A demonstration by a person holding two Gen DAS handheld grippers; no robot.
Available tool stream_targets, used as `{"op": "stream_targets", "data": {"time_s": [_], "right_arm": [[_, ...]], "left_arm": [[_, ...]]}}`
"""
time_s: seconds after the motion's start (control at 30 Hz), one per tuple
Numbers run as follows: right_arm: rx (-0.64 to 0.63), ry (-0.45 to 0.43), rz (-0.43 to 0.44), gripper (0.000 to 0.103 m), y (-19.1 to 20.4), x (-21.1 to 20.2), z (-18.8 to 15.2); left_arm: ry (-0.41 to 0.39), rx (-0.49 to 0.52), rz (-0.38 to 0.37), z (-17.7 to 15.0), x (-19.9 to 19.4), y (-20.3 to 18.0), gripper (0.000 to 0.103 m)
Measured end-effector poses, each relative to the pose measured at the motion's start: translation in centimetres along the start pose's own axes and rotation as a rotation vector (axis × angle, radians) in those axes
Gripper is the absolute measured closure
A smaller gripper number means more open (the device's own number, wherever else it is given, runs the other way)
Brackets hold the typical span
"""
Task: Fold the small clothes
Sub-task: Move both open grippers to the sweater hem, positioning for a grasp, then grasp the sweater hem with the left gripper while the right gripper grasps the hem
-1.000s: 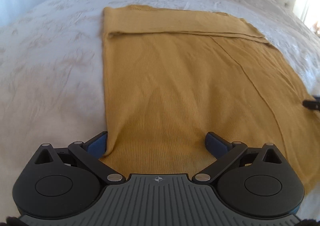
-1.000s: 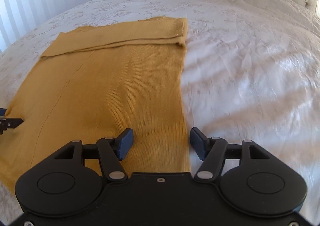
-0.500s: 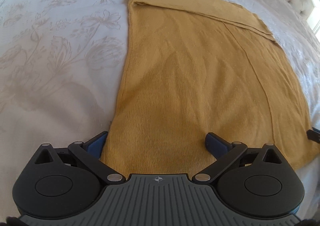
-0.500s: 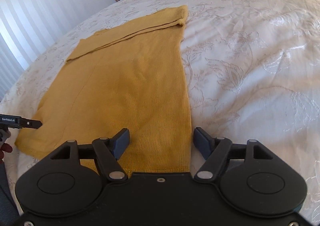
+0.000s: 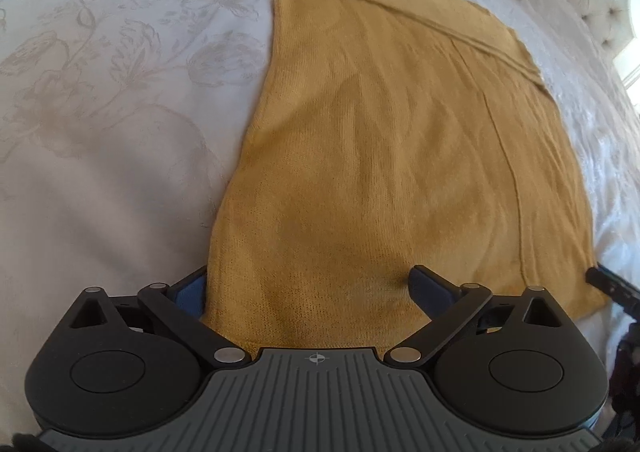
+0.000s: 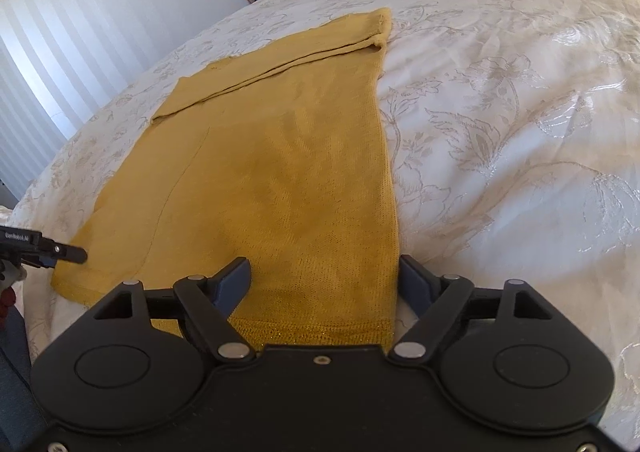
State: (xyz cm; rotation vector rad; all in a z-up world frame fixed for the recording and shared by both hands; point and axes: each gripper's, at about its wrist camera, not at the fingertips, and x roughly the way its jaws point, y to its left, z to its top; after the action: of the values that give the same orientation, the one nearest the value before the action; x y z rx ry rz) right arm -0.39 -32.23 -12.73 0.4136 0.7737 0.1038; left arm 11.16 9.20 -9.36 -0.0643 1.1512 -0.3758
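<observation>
Garment: a mustard yellow knit garment [image 5: 384,156] lies flat on the bed [image 5: 100,100], with its far end already folded into a band.
Long way: the garment is long from its near hem to that far band, running straight away from both hand-held grippers.
Left hand-held gripper [image 5: 308,288]: wide open, holding nothing. It sits over the hem's left corner. One finger looks tucked behind the cloth's left edge and the other is above the cloth.
Right hand-held gripper [image 6: 324,280]: wide open too, holding nothing. It sits over the hem's right corner, with the cloth's right edge just inside its right finger.
Who is nearer: each one is right at its own hem corner.
Next, I think: both pinch the hem and carry it toward the far band.
</observation>
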Motion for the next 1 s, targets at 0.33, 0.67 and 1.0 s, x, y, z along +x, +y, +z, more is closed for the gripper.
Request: {"op": "stream_targets", "data": {"time_s": [0.33,0.67,1.0], "right_arm": [[-0.031,0.002,-0.001,0.014,0.4,0.4,-0.2],[-0.058,0.001,0.009,0.005,0.8,0.8,-0.4],[0.003,-0.012,0.072,0.0,0.2,0.5,-0.5]], "left_arm": [[-0.089,-0.099,0.017,0.4,-2.0,2.0,0.013],[-0.011,0.049,-0.003,0.0,-0.2,-0.4,0.042],[-0.041,0.03,-0.01,0.1,-0.5,-0.2,0.08]]}}
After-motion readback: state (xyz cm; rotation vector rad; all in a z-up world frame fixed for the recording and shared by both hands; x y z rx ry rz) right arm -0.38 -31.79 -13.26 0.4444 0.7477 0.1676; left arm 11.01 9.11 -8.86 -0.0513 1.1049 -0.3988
